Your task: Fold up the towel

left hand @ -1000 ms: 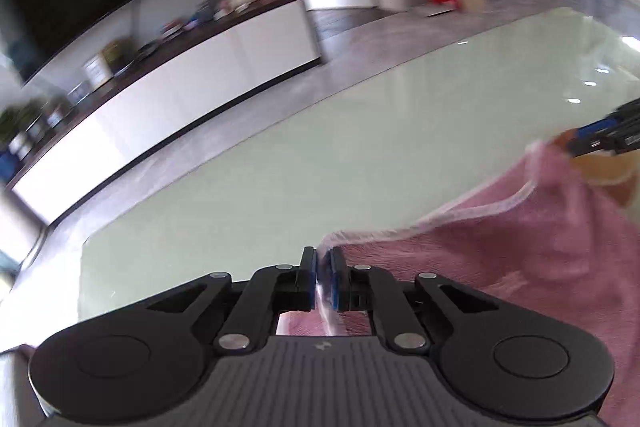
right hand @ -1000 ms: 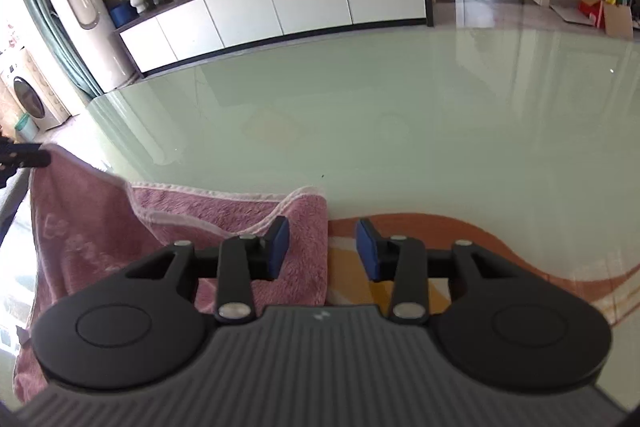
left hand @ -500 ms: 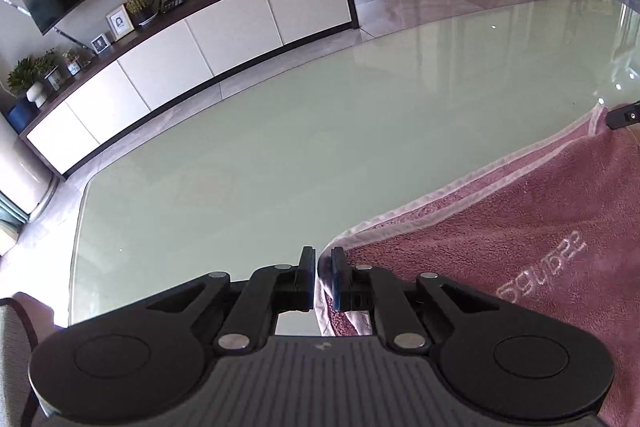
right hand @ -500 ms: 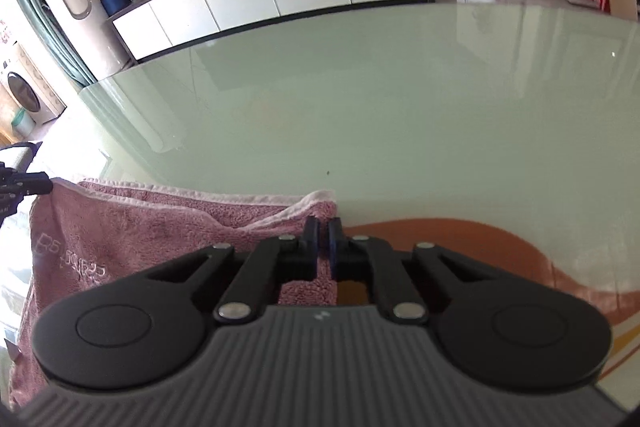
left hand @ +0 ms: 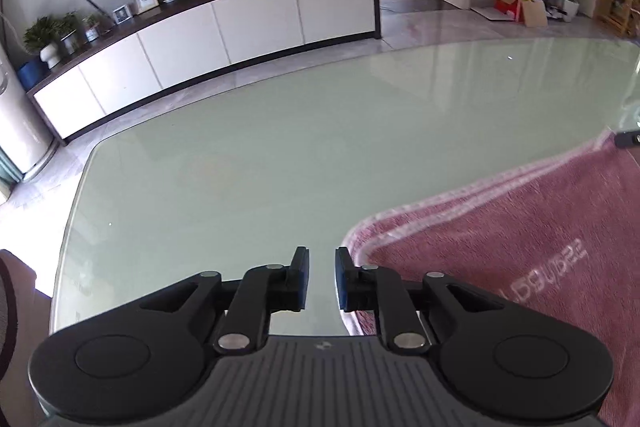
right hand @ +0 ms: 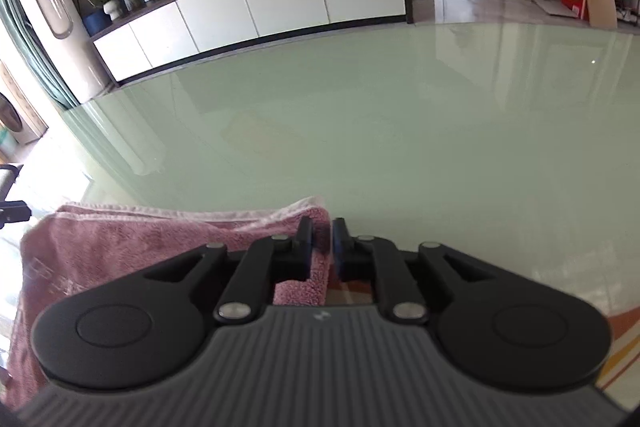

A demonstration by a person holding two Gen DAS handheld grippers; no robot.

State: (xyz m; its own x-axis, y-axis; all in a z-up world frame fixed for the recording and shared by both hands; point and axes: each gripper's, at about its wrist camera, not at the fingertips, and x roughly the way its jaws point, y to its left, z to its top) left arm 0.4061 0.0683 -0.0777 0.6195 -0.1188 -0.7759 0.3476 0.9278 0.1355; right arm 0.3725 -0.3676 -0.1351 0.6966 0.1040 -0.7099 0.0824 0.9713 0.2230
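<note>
Towel (left hand: pixel 520 247), pink, lies on glass table (left hand: pixel 280 155), filling lower right of the left wrist frame. Left gripper (left hand: pixel 322 277): jaws parted by a modest gap, nothing between them; right pad just beside the towel's corner edge. Right gripper (right hand: pixel 322 241): jaws nearly closed, pinching the towel's folded corner (right hand: pixel 316 223) at lower centre.

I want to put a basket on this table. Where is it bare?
The glass table is bare from the pink towel to its far edge facing the white cabinet. The near side is crowded: towel, left gripper and right gripper.
</note>
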